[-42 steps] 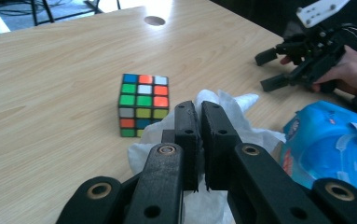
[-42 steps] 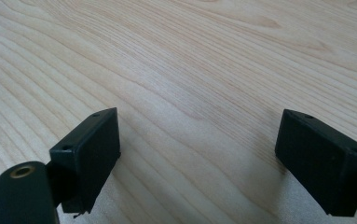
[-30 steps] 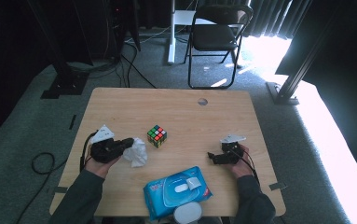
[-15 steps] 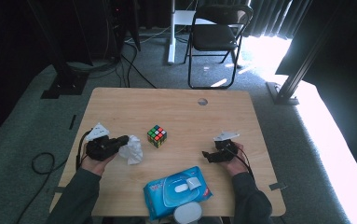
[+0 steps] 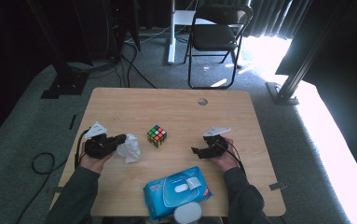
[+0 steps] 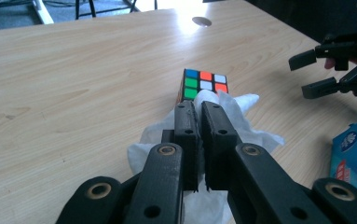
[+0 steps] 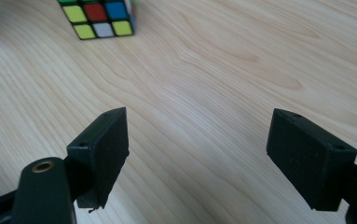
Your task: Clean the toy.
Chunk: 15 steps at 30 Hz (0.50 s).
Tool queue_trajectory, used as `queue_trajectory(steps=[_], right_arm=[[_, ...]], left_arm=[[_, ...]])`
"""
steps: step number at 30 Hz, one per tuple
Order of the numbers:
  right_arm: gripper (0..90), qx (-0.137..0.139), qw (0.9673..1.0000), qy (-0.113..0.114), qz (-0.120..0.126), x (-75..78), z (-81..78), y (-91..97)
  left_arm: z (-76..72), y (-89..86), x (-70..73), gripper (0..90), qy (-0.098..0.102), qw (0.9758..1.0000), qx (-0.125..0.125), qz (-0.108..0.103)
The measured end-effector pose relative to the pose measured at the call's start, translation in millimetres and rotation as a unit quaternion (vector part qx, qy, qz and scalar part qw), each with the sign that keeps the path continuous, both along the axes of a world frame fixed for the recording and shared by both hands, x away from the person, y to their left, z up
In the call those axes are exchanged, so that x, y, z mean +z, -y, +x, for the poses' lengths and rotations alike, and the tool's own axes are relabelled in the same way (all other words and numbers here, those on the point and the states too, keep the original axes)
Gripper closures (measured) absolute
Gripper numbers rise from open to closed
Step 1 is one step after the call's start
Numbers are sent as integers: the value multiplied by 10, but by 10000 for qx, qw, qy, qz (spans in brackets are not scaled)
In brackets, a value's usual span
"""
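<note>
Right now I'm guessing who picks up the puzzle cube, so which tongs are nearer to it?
Left. The left tongs, shut on a white wipe, sit just left of the cube. The right tongs, open, are farther off to its right.

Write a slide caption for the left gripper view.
Left gripper clamps a white wipe just short of the puzzle cube on the wooden table.

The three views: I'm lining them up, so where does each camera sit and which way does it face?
High view: above the person's side, facing forward and down on the table; forearms, left gripper, right gripper.
Left gripper view: rides that gripper, along jaws shut on a wipe toward the cube.
Right gripper view: along open jaws, down at the table.
Shared: all show the cube.
</note>
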State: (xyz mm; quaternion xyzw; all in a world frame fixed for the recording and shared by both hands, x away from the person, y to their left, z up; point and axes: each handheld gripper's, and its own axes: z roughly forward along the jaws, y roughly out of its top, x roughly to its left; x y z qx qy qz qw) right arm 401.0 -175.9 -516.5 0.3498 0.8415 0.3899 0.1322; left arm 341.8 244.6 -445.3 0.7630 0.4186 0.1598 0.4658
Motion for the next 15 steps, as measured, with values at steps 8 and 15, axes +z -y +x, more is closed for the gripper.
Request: queue_trajectory(steps=[8,15], right_arm=[[201,345,9993,144,11,83,59,-336],[196,649,9977,126,133,147,126,-573]], left_arm=[[23,8,-50,859,-53,10000,25,43],[37,-31,-74,859,-79,9999,84,-4]])
